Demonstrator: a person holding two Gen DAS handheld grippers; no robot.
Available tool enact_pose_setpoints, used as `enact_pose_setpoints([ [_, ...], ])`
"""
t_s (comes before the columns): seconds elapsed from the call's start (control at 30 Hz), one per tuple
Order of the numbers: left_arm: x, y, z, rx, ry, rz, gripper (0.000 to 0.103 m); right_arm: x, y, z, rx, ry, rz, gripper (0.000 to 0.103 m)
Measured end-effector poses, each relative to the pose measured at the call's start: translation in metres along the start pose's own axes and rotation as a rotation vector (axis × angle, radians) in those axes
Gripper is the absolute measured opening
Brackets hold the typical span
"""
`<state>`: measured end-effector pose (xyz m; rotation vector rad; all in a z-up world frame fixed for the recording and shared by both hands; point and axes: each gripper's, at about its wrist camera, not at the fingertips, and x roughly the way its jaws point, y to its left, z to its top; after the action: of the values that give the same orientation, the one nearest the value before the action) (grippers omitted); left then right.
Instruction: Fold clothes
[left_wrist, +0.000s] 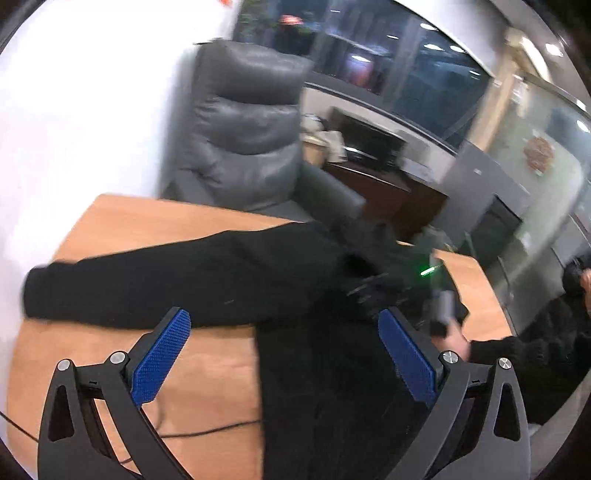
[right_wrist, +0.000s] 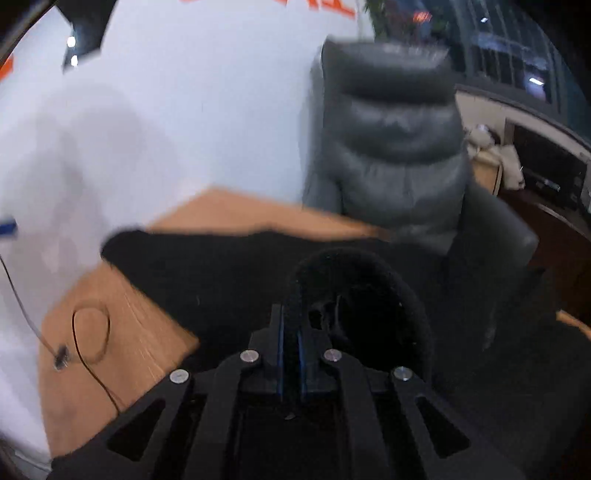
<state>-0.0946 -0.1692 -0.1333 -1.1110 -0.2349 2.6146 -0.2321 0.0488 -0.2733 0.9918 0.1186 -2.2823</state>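
Blue-padded left gripper (left_wrist: 284, 328) hangs spread wide above the black garment (left_wrist: 192, 280), holding nothing; right gripper (right_wrist: 291, 325) is pinched on the garment's collar (right_wrist: 354, 262); the garment lies spread on the wooden table (left_wrist: 207, 369), one sleeve (left_wrist: 110, 288) stretched sideways; grey chair (left_wrist: 243, 122) behind.

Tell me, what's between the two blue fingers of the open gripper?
In the left wrist view, the black sweater on the wooden table lies between the left gripper's blue fingers, untouched.

Grey padded armchair (left_wrist: 243, 122) beyond the table's (left_wrist: 147, 218) far edge; white wall (left_wrist: 92, 92); dark windows (left_wrist: 399, 55); wooden cabinet (left_wrist: 384, 184).
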Motion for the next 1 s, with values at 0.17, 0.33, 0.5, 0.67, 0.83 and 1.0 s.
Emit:
enact_pose_setpoints([
  [0.17, 0.04, -0.045, 0.018, 0.092, 0.017, -0.106, 0.103, -0.036, 0.019, -0.022, -0.075, -0.057, 0.057, 0.061],
  [0.33, 0.089, -0.102, 0.037, 0.164, 0.022, -0.256, 0.103, -0.141, -0.018, -0.057, -0.055, -0.196, -0.058, 0.087],
  [0.5, 0.18, -0.152, 0.039, 0.222, 0.109, -0.34, 0.103, -0.18, -0.112, -0.142, -0.114, 0.038, -0.401, 0.087],
  [0.67, 0.278, -0.144, 0.01, 0.202, 0.289, -0.228, 0.103, -0.168, -0.169, -0.176, -0.137, 0.135, -0.527, 0.086],
  [0.83, 0.307, -0.109, -0.013, 0.076, 0.315, -0.203, 0.103, -0.148, -0.207, -0.188, -0.021, 0.168, -0.571, 0.024],
  [1.0, 0.303, -0.109, -0.02, 0.098, 0.267, -0.209, 0.102, -0.192, -0.22, -0.201, 0.071, 0.065, -0.642, 0.026],
])
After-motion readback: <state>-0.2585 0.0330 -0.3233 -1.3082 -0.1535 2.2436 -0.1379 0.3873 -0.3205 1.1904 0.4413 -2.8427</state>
